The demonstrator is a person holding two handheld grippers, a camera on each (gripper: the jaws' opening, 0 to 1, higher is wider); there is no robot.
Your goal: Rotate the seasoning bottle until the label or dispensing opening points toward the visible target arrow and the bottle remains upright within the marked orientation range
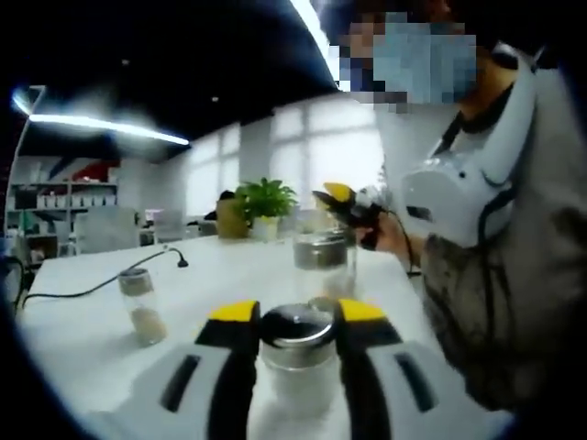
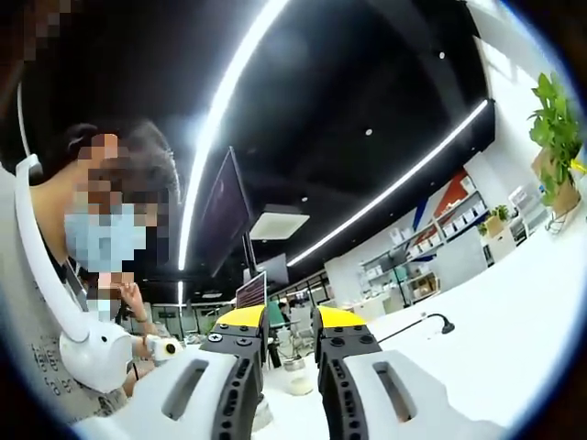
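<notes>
**Op:** Left gripper view first. My left gripper (image 1: pixel 297 312) has its yellow-tipped jaws on either side of the seasoning bottle (image 1: pixel 297 353), closed against its glass just under the metal cap. The bottle stands upright on the white table (image 1: pixel 83 335). Its base is cut off by the frame, and I can't make out a label or an arrow.

**Log:** Room around it?

**Op:** A second jar (image 1: pixel 325 259) stands just behind, a third (image 1: pixel 142 306) well off to the left beside a black cable (image 1: pixel 96 288). The person's sleeve (image 1: pixel 477 312) crowds the right side. The far gripper (image 1: pixel 347 207) is blurred; a plant (image 1: pixel 264 203) sits at the far table edge.

**Log:** Right gripper view?

**Op:** My right gripper (image 2: pixel 289 325) points up toward the ceiling, jaws slightly apart with nothing between them. A pale jar (image 2: pixel 298 376) shows low in the gap, indistinct.
</notes>
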